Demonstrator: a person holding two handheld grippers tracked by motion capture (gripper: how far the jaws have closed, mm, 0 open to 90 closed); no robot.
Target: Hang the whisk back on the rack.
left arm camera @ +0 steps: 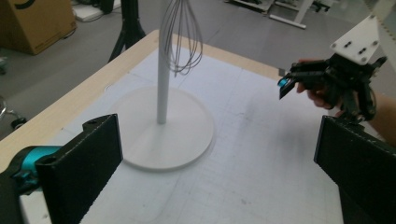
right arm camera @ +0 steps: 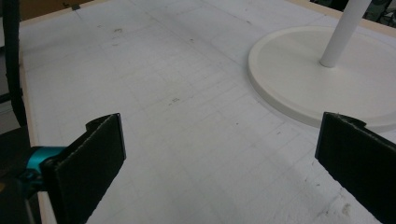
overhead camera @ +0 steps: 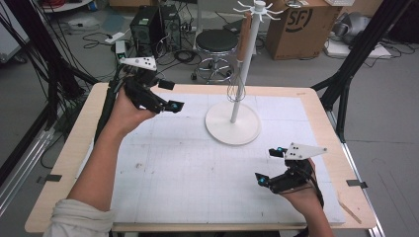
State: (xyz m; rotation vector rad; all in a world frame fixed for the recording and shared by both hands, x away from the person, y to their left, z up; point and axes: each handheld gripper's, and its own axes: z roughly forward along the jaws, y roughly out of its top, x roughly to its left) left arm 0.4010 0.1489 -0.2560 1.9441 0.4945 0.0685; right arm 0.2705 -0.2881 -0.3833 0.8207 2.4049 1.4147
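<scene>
High view: a wooden table (overhead camera: 74,148) covered by a white gridded mat (overhead camera: 188,168) is seen from above, and the scene is described from left to right. At the far left, the left gripper (overhead camera: 170,96) is held above the back left part of the mat by the person's left hand (overhead camera: 126,113), whose bare forearm comes up from the bottom edge. Its jaws are spread wide, nothing is held between them, and they are pointed to the right, toward the stand. Near the middle of the table, a white stand (overhead camera: 232,123) is set on a round base, with a thin pole rising to a crown of hooks. A wire whisk (overhead camera: 237,89) with a wooden handle is hung from one hook, close beside the pole and clear of the base. At the right, near the front edge, the right gripper (overhead camera: 269,165) is held low over the mat by the right hand (overhead camera: 301,192). Its jaws are likewise set wide apart, with nothing between them. The two grippers are kept well apart, and the stand is placed between them, farther back.

In the left gripper view, the whisk (left arm camera: 184,42) is seen dangling beside the pole, above the stand's base (left arm camera: 163,135), between that gripper's own two black jaws; the right gripper (left arm camera: 299,84) is seen farther off at the right.

In the right gripper view, bare mat (right arm camera: 163,93) is framed between the open jaws, and the base of the stand (right arm camera: 317,79) is seen at the upper right.
</scene>
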